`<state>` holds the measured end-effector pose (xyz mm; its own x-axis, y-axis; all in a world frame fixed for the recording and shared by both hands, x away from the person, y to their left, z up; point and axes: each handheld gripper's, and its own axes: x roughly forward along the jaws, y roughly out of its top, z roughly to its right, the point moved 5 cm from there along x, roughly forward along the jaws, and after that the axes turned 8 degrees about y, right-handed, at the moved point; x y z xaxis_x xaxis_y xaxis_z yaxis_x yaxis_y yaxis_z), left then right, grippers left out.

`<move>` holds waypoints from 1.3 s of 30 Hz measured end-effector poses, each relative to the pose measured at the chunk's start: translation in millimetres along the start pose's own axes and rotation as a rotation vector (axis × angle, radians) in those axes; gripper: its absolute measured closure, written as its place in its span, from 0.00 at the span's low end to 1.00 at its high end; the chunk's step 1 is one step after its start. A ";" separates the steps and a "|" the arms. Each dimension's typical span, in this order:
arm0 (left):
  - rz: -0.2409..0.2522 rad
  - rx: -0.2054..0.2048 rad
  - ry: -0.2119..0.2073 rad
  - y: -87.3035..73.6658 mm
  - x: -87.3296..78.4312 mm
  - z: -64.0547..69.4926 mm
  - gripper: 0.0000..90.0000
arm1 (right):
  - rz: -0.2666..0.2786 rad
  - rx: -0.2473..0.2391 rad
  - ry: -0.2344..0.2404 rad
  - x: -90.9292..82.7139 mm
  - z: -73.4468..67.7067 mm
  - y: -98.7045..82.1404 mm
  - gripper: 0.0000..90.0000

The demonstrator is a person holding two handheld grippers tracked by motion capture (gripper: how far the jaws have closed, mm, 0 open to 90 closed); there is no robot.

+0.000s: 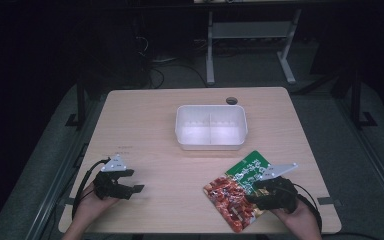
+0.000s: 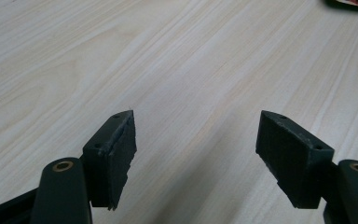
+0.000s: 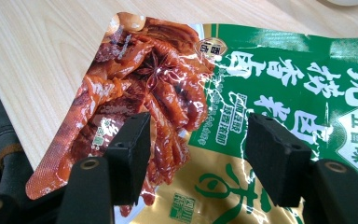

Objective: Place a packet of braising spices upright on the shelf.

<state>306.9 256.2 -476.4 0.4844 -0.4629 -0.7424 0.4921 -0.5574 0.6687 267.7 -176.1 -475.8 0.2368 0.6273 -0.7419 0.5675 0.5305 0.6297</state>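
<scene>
Right gripper (image 3: pixel 193 154) poised over snack packet (image 3: pixel 242 93)
Jaws open on both grippers, packet flat beneath and between the right jaws; pinching the slick foil flat may slip. Left gripper (image 2: pixel 196 154) over bare table (image 2: pixel 168 56).

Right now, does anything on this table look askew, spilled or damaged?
Nothing spilled or torn. The snack packet lies at an angle, with one corner past the wooden table's near edge. The white two-compartment container sits squarely and looks empty. The right gripper hovers open over the packet.
</scene>
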 end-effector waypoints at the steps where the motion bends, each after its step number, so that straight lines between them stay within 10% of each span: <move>1: 0.002 0.002 -0.001 0.6 -0.4 1.0 0.32 | 0.001 -0.002 -0.002 -0.3 0.2 0.2 0.44; 15: 0.043 0.041 -0.058 26.3 -1.4 30.2 0.34 | 0.016 0.010 -0.010 -5.4 3.8 0.0 0.44; 39: 0.011 0.244 -0.210 93.5 32.4 113.0 0.58 | 0.070 0.040 -0.057 -26.8 14.3 -6.0 0.44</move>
<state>286.8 111.2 -442.7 0.3166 -0.5876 -0.7447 0.2871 -0.6889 0.6656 269.3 -204.2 -463.1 0.3210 0.6274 -0.7094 0.5789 0.4629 0.6713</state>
